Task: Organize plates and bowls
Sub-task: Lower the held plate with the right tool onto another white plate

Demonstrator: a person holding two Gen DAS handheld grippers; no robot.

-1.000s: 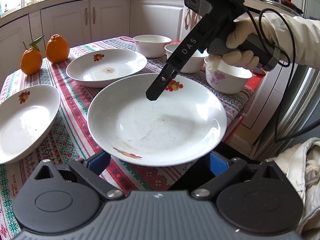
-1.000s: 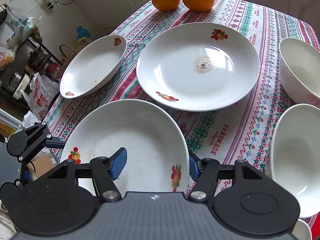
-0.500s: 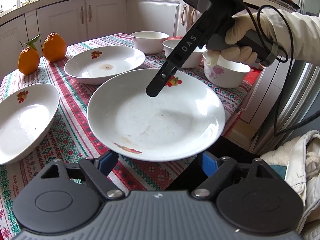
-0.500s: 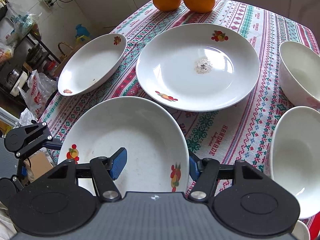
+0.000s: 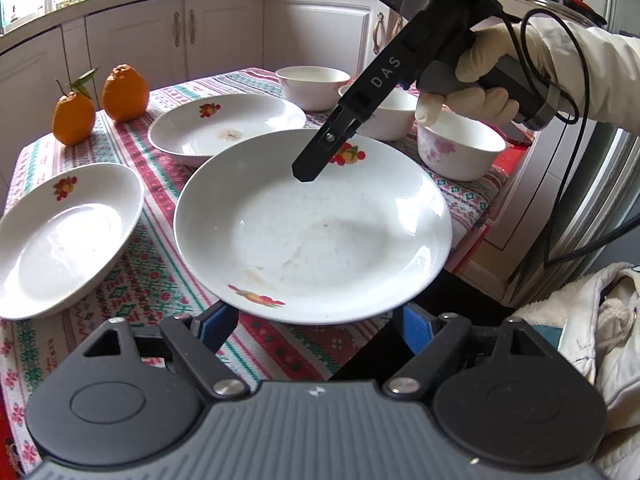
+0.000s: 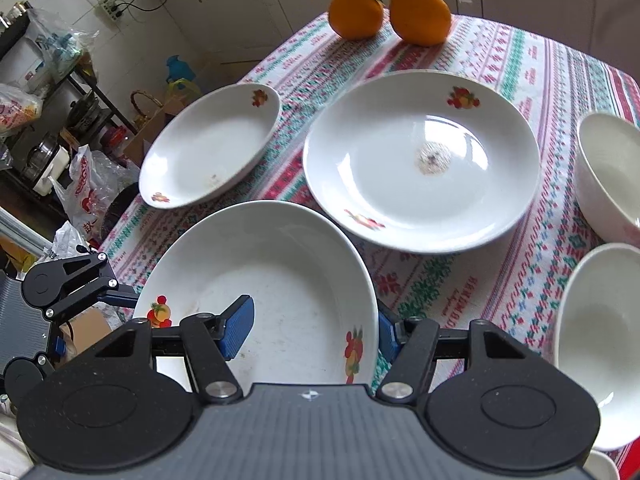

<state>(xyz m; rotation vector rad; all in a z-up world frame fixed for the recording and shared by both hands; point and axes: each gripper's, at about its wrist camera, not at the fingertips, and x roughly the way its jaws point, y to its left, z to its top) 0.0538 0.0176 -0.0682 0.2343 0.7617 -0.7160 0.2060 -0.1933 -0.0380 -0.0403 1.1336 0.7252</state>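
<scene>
Nothing is stacked yet: three plates and the three bowls [image 5: 460, 148] lie apart on the worktop [image 5: 168, 280]. I judge this the first lift. My right claw [image 6: 312, 332] is narrow and grips the big plate [image 6: 280, 280] by its rim, one pad inside and one outside. My left claw [image 5: 316, 326] sits under the opposite rim. I cannot tell if its pads press.

Near plate [image 5: 312, 232] on table [image 5: 168, 280], second plate [image 5: 228, 128] behind, bowls [image 5: 460, 148] right, oranges [image 5: 120, 92] far left
</scene>
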